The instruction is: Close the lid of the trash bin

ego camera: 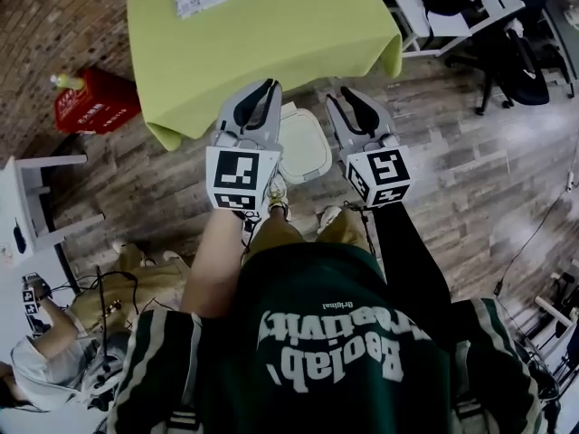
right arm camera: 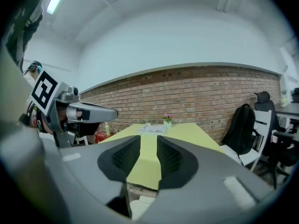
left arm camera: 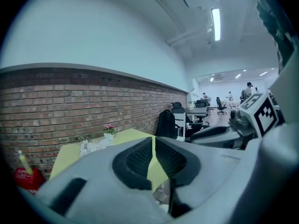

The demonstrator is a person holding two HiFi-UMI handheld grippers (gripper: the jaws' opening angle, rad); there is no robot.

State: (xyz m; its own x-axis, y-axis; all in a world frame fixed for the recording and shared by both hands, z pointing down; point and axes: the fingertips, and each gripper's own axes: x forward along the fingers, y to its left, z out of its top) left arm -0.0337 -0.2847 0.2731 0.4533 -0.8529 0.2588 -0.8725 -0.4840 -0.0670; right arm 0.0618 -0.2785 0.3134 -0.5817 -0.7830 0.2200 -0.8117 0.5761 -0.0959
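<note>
Centre frame, beside a lime-green table point(ego camera: 271, 34), the white plastic trash bin point(ego camera: 304, 152) sits below the left gripper point(ego camera: 270, 87), pinched together and empty, and the right gripper point(ego camera: 341, 94), parted on nothing; its light, stiff lid likely needs only a front-edge push.

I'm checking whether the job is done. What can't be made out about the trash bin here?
- Head view: the bin is seen only from above, left tool and right tool overlapping its edges; whether the lid sits flush is unclear.
- Both gripper views: the jaws hide all but a white sliver.
</note>
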